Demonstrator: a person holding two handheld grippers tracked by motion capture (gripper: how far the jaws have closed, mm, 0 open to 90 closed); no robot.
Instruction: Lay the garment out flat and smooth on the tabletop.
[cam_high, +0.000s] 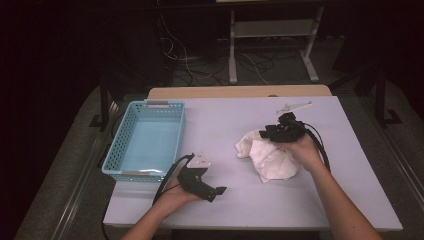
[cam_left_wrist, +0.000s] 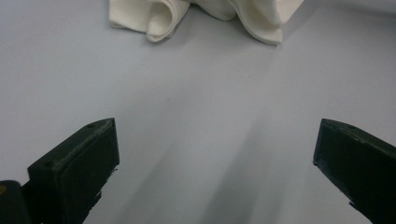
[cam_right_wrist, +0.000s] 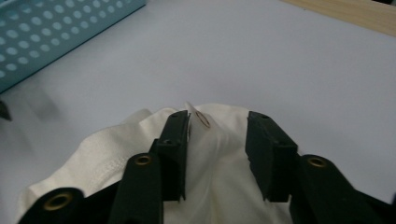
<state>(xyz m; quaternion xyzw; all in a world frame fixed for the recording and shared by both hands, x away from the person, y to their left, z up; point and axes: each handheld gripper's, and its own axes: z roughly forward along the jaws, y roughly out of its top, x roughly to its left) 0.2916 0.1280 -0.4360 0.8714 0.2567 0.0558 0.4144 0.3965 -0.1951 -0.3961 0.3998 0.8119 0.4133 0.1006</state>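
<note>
The right gripper (cam_right_wrist: 217, 140) hangs half-open over the crumpled white cloth (cam_high: 270, 155), not yet clamped, so closing on a fold looks next, while the left gripper (cam_left_wrist: 212, 163) waits wide open just short of it.

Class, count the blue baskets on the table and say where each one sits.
1. The blue basket sits on the table's left side, beyond the left claw and left of the white cloth.

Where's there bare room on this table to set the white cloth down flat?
Bare table runs between the blue basket and the white cloth, and along the near edge between both hands. The right side is crowded: right claw over the cloth. The basket's floor is free too.
</note>
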